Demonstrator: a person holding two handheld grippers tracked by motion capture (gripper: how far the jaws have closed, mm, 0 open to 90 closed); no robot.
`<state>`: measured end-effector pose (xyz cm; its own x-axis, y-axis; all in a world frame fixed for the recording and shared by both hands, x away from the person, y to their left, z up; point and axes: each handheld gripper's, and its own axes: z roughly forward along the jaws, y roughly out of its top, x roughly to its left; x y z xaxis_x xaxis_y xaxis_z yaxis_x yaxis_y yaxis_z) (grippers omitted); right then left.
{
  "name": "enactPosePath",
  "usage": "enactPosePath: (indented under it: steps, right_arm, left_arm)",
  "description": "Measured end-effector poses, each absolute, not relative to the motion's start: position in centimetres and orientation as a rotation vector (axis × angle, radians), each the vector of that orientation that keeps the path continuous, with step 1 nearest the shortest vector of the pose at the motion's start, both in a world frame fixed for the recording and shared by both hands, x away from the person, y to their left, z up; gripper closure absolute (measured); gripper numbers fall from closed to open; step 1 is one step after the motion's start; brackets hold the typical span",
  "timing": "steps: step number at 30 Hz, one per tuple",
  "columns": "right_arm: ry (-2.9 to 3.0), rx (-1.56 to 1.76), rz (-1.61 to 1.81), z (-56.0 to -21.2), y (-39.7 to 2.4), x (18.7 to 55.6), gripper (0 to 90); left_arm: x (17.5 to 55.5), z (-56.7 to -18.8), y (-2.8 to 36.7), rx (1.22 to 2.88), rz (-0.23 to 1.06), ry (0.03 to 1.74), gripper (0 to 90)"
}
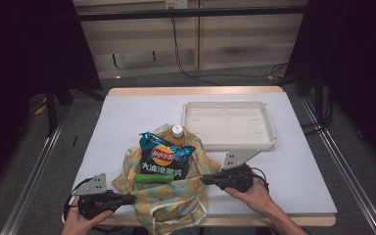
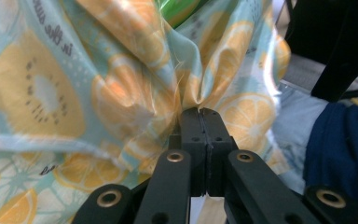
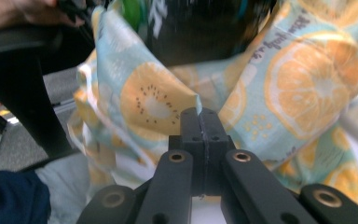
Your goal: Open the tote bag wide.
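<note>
A: From the high view, what lies on the desk (image 1: 127,112)?

B: A fruit-print cloth bag (image 1: 176,193) sits at the near middle, slumped open. On it lie a blue crisp packet (image 1: 165,155), a green packet (image 1: 153,178) just near of that, and a bottle with a white cap (image 1: 177,131) at the bag's far edge. A white tray (image 1: 229,124) stands far right of the bag, just beside the bottle.

A: And the grippers?

B: The left gripper (image 1: 133,198) comes in at the bag's near left edge, the right gripper (image 1: 203,179) at its right edge. Each one's tip touches the cloth. A hand holds each.

A: What about the left gripper view?

B: The fingers (image 2: 192,128) are pressed together, and a fold of the bag's cloth (image 2: 121,93) is gathered and pinched at their tips. A bit of green shows at the top. A dark blue sleeve (image 2: 340,149) is at the right.

A: The right gripper view?

B: Much the same. The fingers (image 3: 192,126) are together, clamped on a pleat of the bag (image 3: 158,102). The dark crisp packet (image 3: 200,28) shows, blurred, above the cloth. The other hand (image 3: 23,11) is in the far left corner.
</note>
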<state>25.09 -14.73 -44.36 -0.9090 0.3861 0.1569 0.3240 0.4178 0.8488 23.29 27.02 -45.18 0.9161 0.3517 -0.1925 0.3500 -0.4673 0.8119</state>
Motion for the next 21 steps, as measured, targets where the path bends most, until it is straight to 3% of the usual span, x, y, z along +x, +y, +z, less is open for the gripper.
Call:
enactPosePath:
  steps: [12,16,21]
  right_arm:
    - [2.645,0.704,1.424,-46.9,-14.4,25.4,90.0]
    - [2.603,0.702,1.467,-46.1,-14.9,25.3,82.6]
    - [2.495,0.725,1.571,-44.1,-15.7,25.4,70.1]
  left_arm:
    - [23.5,-46.0,26.7,2.151,-0.046,0.492,88.3]
    - [23.2,-45.5,27.5,2.081,0.000,0.491,75.2]
    - [22.9,-44.3,28.6,1.966,0.052,0.500,65.6]
